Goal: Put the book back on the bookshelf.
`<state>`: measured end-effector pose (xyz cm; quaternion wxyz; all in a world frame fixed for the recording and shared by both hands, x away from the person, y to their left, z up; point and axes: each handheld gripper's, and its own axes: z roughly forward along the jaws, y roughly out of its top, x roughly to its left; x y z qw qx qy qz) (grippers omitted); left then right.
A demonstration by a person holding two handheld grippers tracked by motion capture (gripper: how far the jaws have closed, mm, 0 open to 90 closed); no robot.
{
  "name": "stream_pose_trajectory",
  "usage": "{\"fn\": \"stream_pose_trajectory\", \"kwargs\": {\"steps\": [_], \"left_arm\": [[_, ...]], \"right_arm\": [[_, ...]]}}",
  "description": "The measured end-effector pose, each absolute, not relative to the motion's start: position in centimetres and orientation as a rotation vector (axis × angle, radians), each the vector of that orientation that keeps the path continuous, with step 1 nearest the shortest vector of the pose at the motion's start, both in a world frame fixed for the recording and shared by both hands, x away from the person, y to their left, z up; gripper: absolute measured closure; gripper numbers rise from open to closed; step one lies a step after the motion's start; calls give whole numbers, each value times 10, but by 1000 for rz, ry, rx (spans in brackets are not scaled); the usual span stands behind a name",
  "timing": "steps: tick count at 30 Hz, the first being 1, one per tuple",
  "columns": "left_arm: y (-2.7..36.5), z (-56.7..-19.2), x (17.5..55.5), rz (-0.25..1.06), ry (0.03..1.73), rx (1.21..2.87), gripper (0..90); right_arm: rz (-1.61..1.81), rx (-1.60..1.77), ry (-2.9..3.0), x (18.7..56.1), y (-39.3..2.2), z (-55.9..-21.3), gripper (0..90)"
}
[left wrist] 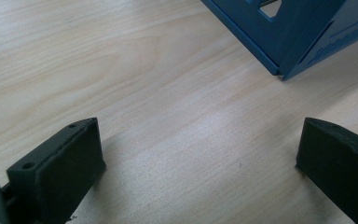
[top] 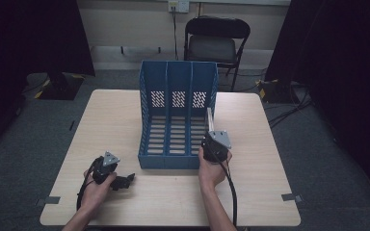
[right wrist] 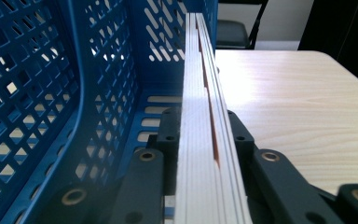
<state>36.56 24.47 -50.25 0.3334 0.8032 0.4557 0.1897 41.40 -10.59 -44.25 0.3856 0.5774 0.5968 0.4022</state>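
Three compartments divide the blue file rack [top: 177, 115], which stands in the middle of the pale wooden tabletop [top: 111, 125] with its open front toward the person and its tall perforated back toward the far edge. The right tongs [top: 215, 144], held in the person's right hand [top: 212, 171] just beside the rack's near right corner, are clamped on a thin stack of white sheets or a slim book [top: 210, 120]. In the right gripper view the stack [right wrist: 203, 140] stands on edge between the two black jaws, its pale page edges facing up with an orange-brown strip showing among them, and its long axis runs straight away from the person toward the rack's back wall. It lies along the rack's right side, over the slotted floor [right wrist: 156, 109] of the rightmost compartment, with the perforated divider [right wrist: 42, 93] to its left. I cannot tell whether its lower edge rests on the rack floor. The left tongs [top: 124, 181] lie low over the tabletop near the rack's near left corner, held in the left hand [top: 98, 185] and pointing right. In the left gripper view their jaws stand wide apart with bare wood [left wrist: 191, 140] between them, and the rack's corner [left wrist: 282, 56] shows farther off.
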Motion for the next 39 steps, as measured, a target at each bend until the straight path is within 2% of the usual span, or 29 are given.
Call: {"fn": "stream_pose_trajectory", "kwargs": {"steps": [9, 17, 39], "left_arm": [[245, -503, 366, 496, 1189, 2097, 0], [245, -503, 366, 496, 1189, 2097, 0], [245, -502, 366, 497, 1190, 2098, 0]], "right_arm": [[1041, 1478, 1556, 423, -109, -436, 699], [1002, 1483, 1528, 424, -105, -437, 761], [969, 1475, 1521, 425, -103, -436, 749]]}}
